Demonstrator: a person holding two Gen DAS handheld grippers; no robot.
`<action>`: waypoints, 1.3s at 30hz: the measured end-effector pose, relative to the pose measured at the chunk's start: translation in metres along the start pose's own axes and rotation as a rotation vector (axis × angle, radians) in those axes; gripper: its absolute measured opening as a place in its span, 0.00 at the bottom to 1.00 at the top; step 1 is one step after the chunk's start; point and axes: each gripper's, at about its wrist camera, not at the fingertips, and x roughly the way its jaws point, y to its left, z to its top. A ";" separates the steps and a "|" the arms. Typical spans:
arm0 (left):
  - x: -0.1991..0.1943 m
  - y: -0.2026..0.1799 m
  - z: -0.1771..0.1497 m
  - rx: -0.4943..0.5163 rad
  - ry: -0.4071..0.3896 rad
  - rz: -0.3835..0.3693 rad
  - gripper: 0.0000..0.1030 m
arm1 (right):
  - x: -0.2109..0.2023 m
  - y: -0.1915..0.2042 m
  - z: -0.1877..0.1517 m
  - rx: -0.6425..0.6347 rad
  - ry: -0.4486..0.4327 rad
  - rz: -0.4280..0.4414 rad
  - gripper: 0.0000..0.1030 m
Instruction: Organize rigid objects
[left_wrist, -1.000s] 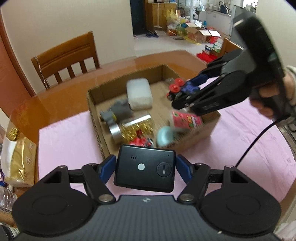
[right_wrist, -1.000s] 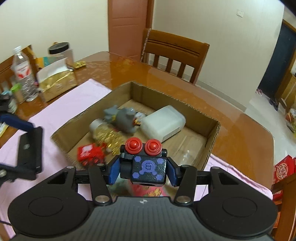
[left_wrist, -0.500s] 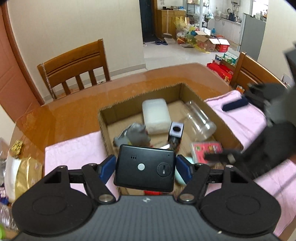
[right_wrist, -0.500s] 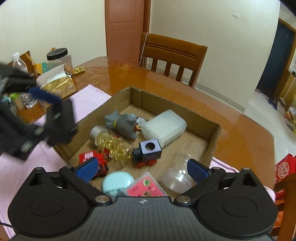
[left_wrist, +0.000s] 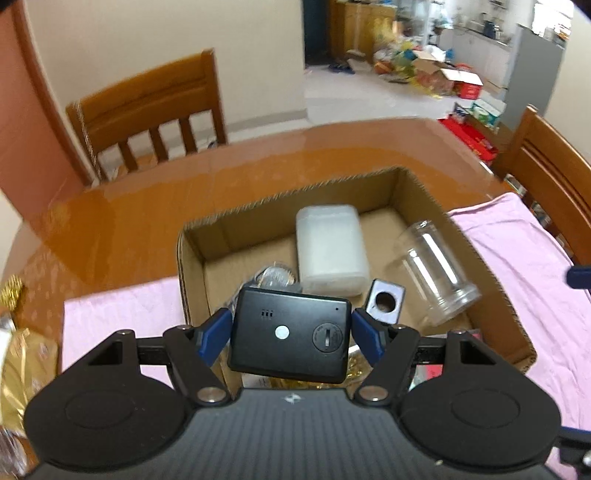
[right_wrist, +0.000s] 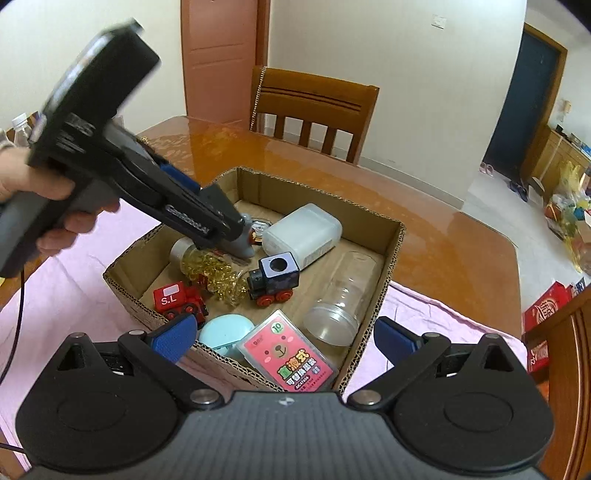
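Plastic, hard and light, is how I judge the black device (left_wrist: 289, 340) clamped in my left gripper (left_wrist: 289, 338): a flat rounded-corner case that will not flex, smooth enough to slip, so the blue pads belong on its two short sides, where they sit now. It shows a white dot, a slotted round battery cover and three tiny holes on its face. It hangs over the near left part of the cardboard box (left_wrist: 413, 184), above the lying jar of gold beads (right_wrist: 214, 271).

Moving right across the box, a red toy car (right_wrist: 179, 301) marked S.L lies by the near wall, then a pale blue oval case (right_wrist: 225, 332) and a pink card pack (right_wrist: 291, 360) leaning on the rim. Behind them lie a dark blue toy engine (right_wrist: 275, 277) with red wheels, tipped on its side, a white plastic container (right_wrist: 303, 234) and a clear empty jar (right_wrist: 343, 299) on its side. A grey object under the left gripper's tip is mostly hidden; I cannot tell what it is.

My right gripper (right_wrist: 282, 338) stands spread wide with nothing between its pads, hovering over the box's near edge.
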 end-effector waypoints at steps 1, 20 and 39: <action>0.002 0.001 -0.002 -0.009 0.006 0.006 0.68 | -0.001 0.000 0.000 0.000 -0.001 -0.003 1.00; -0.058 0.016 -0.021 -0.043 -0.136 0.085 0.97 | -0.002 0.013 0.005 0.028 0.029 -0.032 1.00; -0.129 -0.004 -0.083 -0.227 -0.037 0.150 0.97 | -0.037 0.033 -0.006 0.316 0.163 -0.239 1.00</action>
